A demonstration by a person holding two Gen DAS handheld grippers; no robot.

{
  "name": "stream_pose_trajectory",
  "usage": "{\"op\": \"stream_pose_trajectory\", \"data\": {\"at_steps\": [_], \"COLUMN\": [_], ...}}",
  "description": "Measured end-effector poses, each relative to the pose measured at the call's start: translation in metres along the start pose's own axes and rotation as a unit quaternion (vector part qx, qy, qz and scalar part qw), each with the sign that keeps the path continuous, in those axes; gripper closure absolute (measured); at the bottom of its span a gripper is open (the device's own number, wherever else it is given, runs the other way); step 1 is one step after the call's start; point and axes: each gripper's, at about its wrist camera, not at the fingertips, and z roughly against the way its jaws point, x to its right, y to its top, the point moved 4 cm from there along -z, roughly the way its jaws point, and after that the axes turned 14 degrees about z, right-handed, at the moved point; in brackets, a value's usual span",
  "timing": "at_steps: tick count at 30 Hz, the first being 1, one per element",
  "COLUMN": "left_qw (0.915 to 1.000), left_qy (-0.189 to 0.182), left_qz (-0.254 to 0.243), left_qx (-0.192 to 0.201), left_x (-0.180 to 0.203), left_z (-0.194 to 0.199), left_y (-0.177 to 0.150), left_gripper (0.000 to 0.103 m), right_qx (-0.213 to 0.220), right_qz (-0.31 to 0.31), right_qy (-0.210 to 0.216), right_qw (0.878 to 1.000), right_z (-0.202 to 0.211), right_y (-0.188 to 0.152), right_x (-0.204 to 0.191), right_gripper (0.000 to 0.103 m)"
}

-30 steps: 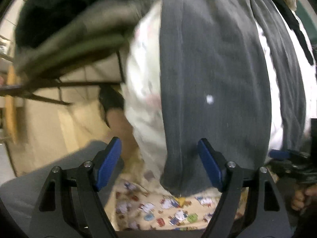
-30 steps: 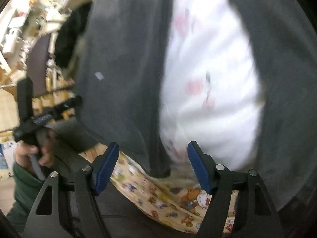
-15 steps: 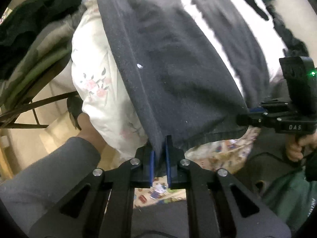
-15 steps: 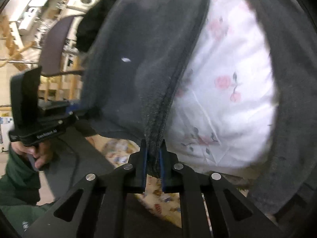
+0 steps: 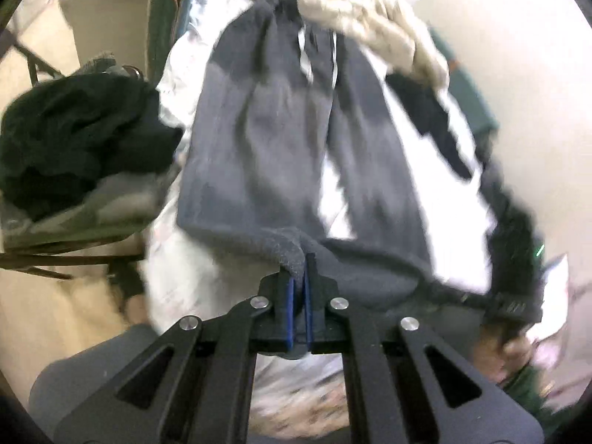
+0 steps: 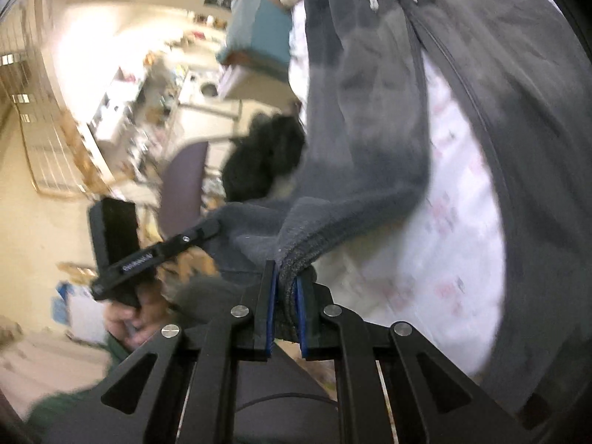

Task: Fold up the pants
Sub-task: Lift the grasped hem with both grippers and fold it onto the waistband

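Dark grey sweatpants [image 5: 259,140] lie lengthwise on a white flowered sheet [image 5: 177,259], their waistband with white drawstrings at the far end. My left gripper [image 5: 300,270] is shut on the hem of one leg, lifted off the sheet. In the right wrist view the same grey pants [image 6: 373,118] run away from me, and my right gripper [image 6: 286,277] is shut on the thick ribbed cuff of that leg's other corner. The left gripper [image 6: 207,230] shows at the left of that view, with a hand under it.
A heap of black and green clothes [image 5: 77,140] lies on a chair at the left. A cream knitted garment [image 5: 370,18] covers the far end of the pants. A purple chair [image 6: 183,185] and cluttered shelves [image 6: 148,85] stand beyond the bed's edge.
Both grippers went from open around the leg end to shut on its hem. They have since risen, lifting the hem off the sheet, and both views now look further along the pants.
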Motion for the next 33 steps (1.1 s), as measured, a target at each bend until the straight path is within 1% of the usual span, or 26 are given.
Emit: {"op": "stream_pose_trajectory", "data": {"at_steps": [2,4,5,7,8,10,11,12,13,14,15,17,19,21,22,23,24,25,26,27,28,29,30,31,32,33], "left_qw": [0.9994,0.9979,0.9971,0.9944,0.9930,0.9890,0.9872,0.9838,0.9814,0.9807,0.9801,0.9753,0.9710,0.9673,0.9650,0.9617,0.9615,0.9626,0.9623,0.9596,0.9589,0.9593,0.9601,0.9603,0.9609,0.9631], "left_qy": [-0.018,-0.032,-0.034,-0.030,-0.026,-0.011,-0.009,-0.007,-0.008,-0.007,0.003,0.019,0.031,0.062,0.079,0.102,0.113,0.116,0.120,0.135,0.143,0.152,0.155,0.160,0.163,0.160], "left_qz": [0.023,0.036,0.038,0.035,0.021,-0.007,-0.020,-0.036,-0.043,-0.047,-0.062,-0.087,-0.110,-0.135,-0.141,-0.149,-0.154,-0.157,-0.160,-0.166,-0.169,-0.172,-0.172,-0.170,-0.166,-0.156], "left_qx": [0.019,0.043,0.057,0.095,0.113,0.147,0.158,0.175,0.187,0.190,0.189,0.202,0.210,0.206,0.207,0.206,0.198,0.188,0.185,0.183,0.177,0.165,0.157,0.152,0.150,0.149], "left_x": [0.005,0.014,0.018,0.031,0.042,0.058,0.065,0.077,0.084,0.090,0.102,0.118,0.131,0.139,0.139,0.136,0.133,0.131,0.128,0.126,0.124,0.123,0.122,0.122,0.121,0.120], "left_z": [-0.003,-0.003,-0.002,-0.003,-0.007,-0.013,-0.018,-0.026,-0.032,-0.039,-0.054,-0.075,-0.103,-0.139,-0.152,-0.173,-0.189,-0.202,-0.214,-0.230,-0.241,-0.255,-0.263,-0.268,-0.272,-0.273], "left_y": [0.023,0.052,0.065,0.107,0.132,0.175,0.195,0.222,0.243,0.262,0.288,0.320,0.353,0.382,0.392,0.404,0.409,0.413,0.416,0.420,0.422,0.425,0.425,0.426,0.427,0.429], "left_gripper": [0.101,0.101,0.101,0.101,0.101,0.101,0.101,0.101,0.101,0.101,0.101,0.101,0.101,0.101,0.101,0.101,0.100,0.100,0.098,0.098,0.098,0.098,0.098,0.096,0.093,0.089], "right_qx": [0.025,0.060,0.071,0.098,0.109,0.121,0.128,0.138,0.146,0.156,0.163,0.164,0.165,0.162,0.158,0.154,0.152,0.151,0.145,0.134,0.123,0.113,0.108,0.107,0.108,0.109], "right_qz": [0.002,0.006,0.007,0.014,0.025,0.046,0.058,0.068,0.074,0.085,0.093,0.106,0.111,0.122,0.123,0.120,0.115,0.105,0.092,0.080,0.074,0.079,0.087,0.096,0.103,0.104], "right_qy": [0.008,0.013,0.013,0.008,-0.001,-0.025,-0.038,-0.052,-0.060,-0.072,-0.083,-0.109,-0.141,-0.180,-0.198,-0.214,-0.230,-0.244,-0.249,-0.252,-0.261,-0.279,-0.292,-0.302,-0.307,-0.302], "right_qw": [1.000,0.998,0.997,0.995,0.994,0.991,0.989,0.987,0.985,0.981,0.979,0.975,0.970,0.963,0.960,0.957,0.954,0.952,0.953,0.955,0.955,0.950,0.946,0.943,0.940,0.941], "right_z": [0.002,0.006,0.008,0.010,0.009,0.008,0.005,0.004,0.003,0.000,-0.002,-0.007,-0.021,-0.035,-0.043,-0.050,-0.055,-0.061,-0.068,-0.077,-0.084,-0.091,-0.095,-0.097,-0.099,-0.101], "right_y": [0.027,0.063,0.076,0.120,0.148,0.190,0.216,0.243,0.264,0.296,0.319,0.358,0.399,0.433,0.448,0.457,0.462,0.468,0.473,0.475,0.478,0.482,0.484,0.486,0.489,0.493], "right_x": [-0.004,-0.005,-0.006,0.000,0.002,0.007,0.010,0.013,0.016,0.020,0.023,0.031,0.049,0.068,0.082,0.097,0.110,0.124,0.142,0.159,0.173,0.184,0.189,0.192,0.194,0.195], "right_gripper": [0.094,0.094,0.094,0.094,0.094,0.094,0.095,0.095,0.095,0.096,0.096,0.096,0.096,0.096,0.096,0.096,0.096,0.096,0.096,0.096,0.096,0.096,0.096,0.093,0.092,0.092]}}
